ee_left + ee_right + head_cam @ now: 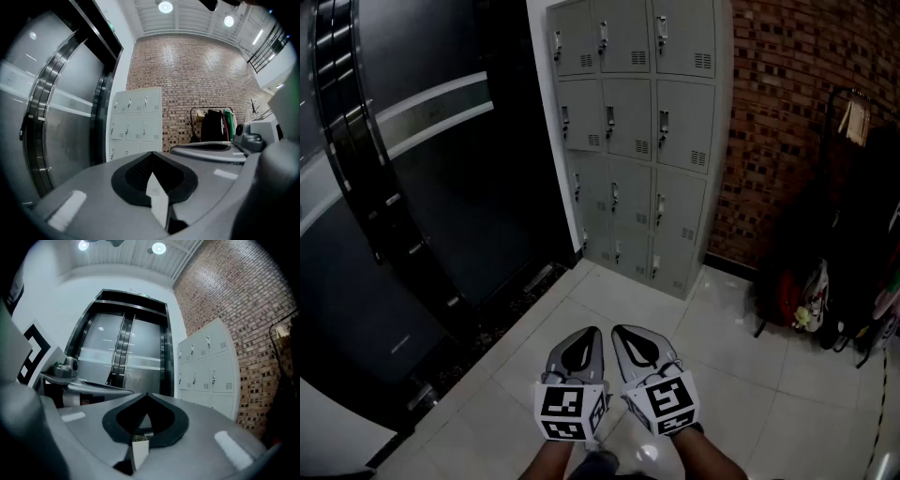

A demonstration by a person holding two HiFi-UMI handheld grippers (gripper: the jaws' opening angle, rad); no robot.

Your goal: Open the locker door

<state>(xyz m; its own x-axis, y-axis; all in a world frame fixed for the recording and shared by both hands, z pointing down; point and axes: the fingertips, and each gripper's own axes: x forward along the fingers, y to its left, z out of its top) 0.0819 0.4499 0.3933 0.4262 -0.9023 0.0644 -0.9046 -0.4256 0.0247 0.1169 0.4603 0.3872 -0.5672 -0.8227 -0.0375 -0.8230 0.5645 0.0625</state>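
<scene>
A grey bank of lockers [637, 131] stands against the far wall, every door closed, each with a small latch handle [662, 127]. My left gripper [584, 336] and right gripper [626, 333] are held level side by side low in the head view, well short of the lockers. Both are shut with nothing between the jaws. The left gripper view shows its own tips [150, 154] meeting, the lockers [136, 126] far ahead and the right gripper [211, 149] alongside. In the right gripper view its tips [147, 394] meet too, with the lockers [206, 366] off to the right.
A dark metal and glass sliding door [412, 187] fills the left side. A brick wall [787, 112] runs to the right of the lockers. A rack of dark clothes with bags [853, 244] stands at the far right. White floor tiles [741, 375] stretch between me and the lockers.
</scene>
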